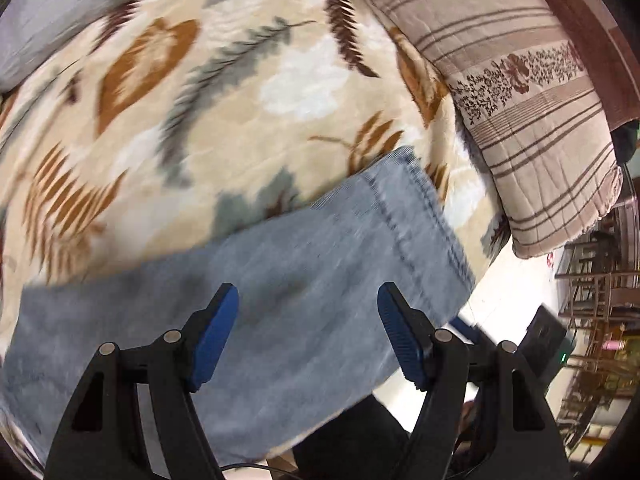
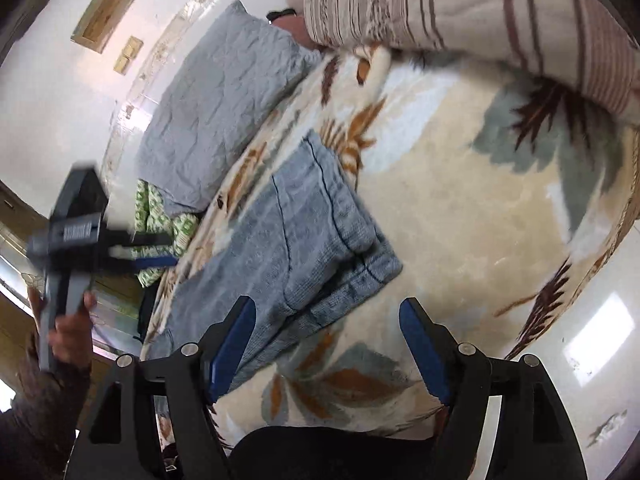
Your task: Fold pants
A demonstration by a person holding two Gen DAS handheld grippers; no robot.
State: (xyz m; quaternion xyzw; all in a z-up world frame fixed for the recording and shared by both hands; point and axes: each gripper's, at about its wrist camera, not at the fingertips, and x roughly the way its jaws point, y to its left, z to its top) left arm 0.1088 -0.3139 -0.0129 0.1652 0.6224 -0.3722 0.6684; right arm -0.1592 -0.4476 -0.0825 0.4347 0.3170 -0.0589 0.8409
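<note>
The light blue denim pants (image 1: pixel 248 300) lie on a leaf-patterned blanket (image 1: pixel 224 92), a stitched hem toward the right. My left gripper (image 1: pixel 308 300) is open and empty just above the denim. In the right wrist view the pants (image 2: pixel 292 248) lie folded over in layers on the blanket (image 2: pixel 460 208). My right gripper (image 2: pixel 328 316) is open and empty, above the pants' near edge. The left gripper (image 2: pixel 156 260) shows blurred at the left in a hand, off the bed's edge.
A striped brown pillow (image 1: pixel 536 128) lies at the right of the bed and shows at the top (image 2: pixel 460 4). A grey-blue pillow (image 2: pixel 216 96) lies at the far left. White floor (image 2: pixel 592 360) and wooden furniture (image 1: pixel 600 304) lie beyond the bed edge.
</note>
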